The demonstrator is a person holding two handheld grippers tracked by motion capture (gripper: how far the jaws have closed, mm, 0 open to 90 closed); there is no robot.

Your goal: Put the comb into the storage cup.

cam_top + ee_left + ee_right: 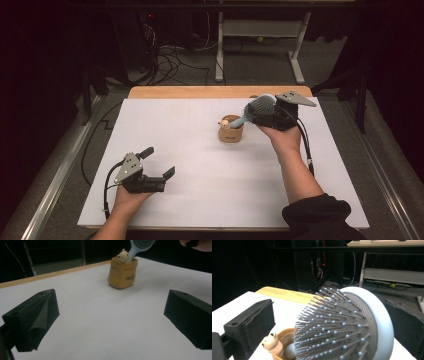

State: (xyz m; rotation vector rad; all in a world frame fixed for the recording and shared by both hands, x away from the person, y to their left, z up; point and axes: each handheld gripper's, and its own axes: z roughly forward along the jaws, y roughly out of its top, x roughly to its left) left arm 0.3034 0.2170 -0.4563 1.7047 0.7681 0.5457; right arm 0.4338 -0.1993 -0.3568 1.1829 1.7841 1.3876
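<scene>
Hairbrush stands handle-down in the tan cup, far and right of the table's middle, its head leaning right between the jaws of the right gripper. Those jaws are spread wide; the left one stands clear of the bristles, so the brush looks released. The placing step seems about done. Next, that hand should draw back without tipping the cup. The left gripper, near left, rests open and empty.

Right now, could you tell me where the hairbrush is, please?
In the high view the hairbrush stands handle-down in the brown pot, right of the table's centre, its head between the right gripper's open jaws.
</scene>
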